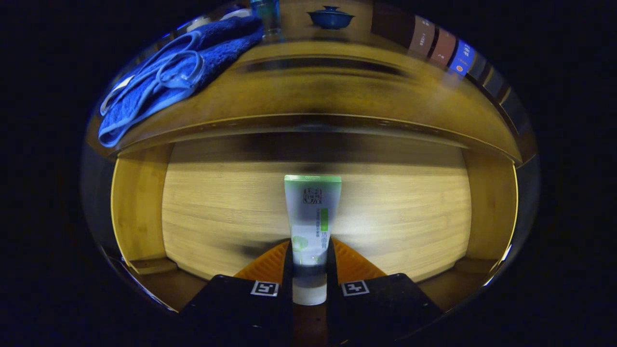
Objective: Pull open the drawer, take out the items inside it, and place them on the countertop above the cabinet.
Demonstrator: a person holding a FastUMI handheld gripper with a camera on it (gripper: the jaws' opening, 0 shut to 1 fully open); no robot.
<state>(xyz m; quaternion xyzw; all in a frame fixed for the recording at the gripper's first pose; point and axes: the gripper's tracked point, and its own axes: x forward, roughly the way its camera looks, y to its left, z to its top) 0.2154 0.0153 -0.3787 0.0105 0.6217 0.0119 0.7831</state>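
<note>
the tongs [309, 262] are closed down to a narrow slot, and both fingers [270, 265] press on the lower part of a white and green tube [312, 217], one on each side, so the tube is gripped between them. its cap end sits back between the finger bases, toward the camera, and its flat crimped green end points forward, away from the tongs. the long axis runs straight along the line of the fingers, out ahead of them.

the tube is over the open drawer [140, 202], above its pale wooden bottom, about midway between the two side walls. whether it touches the drawer floor cannot be told.

beyond the drawer is the bench [337, 91], a wooden top above the cabinet front. on its left part lies a blue towel [144, 96] with pale loops [181, 72] resting on it. farther back stands a blue lidded bowl [330, 18], and to the right of it a row of upright book spines [443, 48]. parts of the scene are smeared by motion blur.
</note>
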